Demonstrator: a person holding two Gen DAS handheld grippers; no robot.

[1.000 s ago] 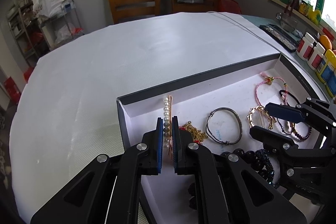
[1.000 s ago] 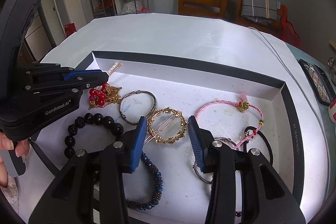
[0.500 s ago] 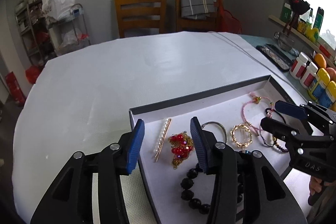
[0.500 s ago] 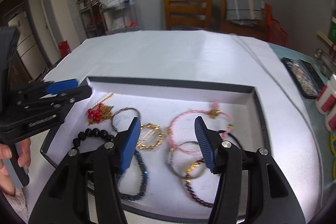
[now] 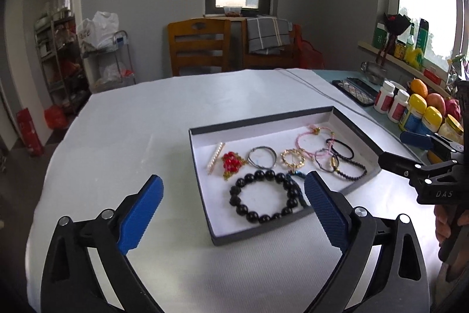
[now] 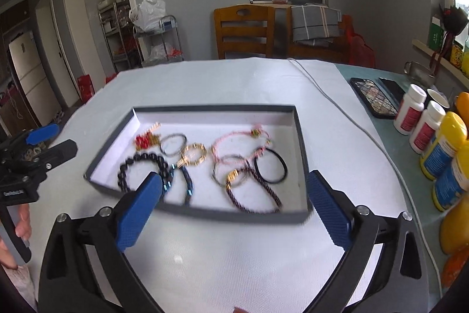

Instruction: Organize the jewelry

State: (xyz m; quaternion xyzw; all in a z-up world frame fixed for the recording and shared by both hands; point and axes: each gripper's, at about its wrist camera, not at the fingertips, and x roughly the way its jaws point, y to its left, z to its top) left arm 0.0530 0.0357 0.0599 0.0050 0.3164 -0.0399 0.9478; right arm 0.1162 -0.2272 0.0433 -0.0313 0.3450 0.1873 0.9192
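A shallow grey box (image 5: pixel 261 119) (image 6: pixel 302 137) with a white floor sits on the white table. It holds a pearl hair clip (image 5: pixel 215 157), a red bead charm (image 5: pixel 231 163), a grey ring bracelet (image 5: pixel 261 158), a gold bracelet (image 5: pixel 293 159), pink cord bracelets (image 5: pixel 307 137) and a black bead bracelet (image 5: pixel 263 195) (image 6: pixel 140 169). My left gripper (image 5: pixel 233 204) is open and empty, held above the table before the box. My right gripper (image 6: pixel 234 201) is open and empty, back from the box's near edge. The right wrist view is blurred.
Pill bottles (image 6: pixel 416 119) and yellow bottles (image 6: pixel 442 145) stand along the table's right side, with a phone case (image 6: pixel 372 96) and a grey cable (image 6: pixel 337 104). Wooden chairs (image 5: pixel 199 46) stand behind the table. A metal shelf rack (image 5: pixel 58 55) stands at the left.
My left gripper has let go of the pearl hair clip, opened wide and pulled back out of the box. My right gripper has opened wider and pulled back too.
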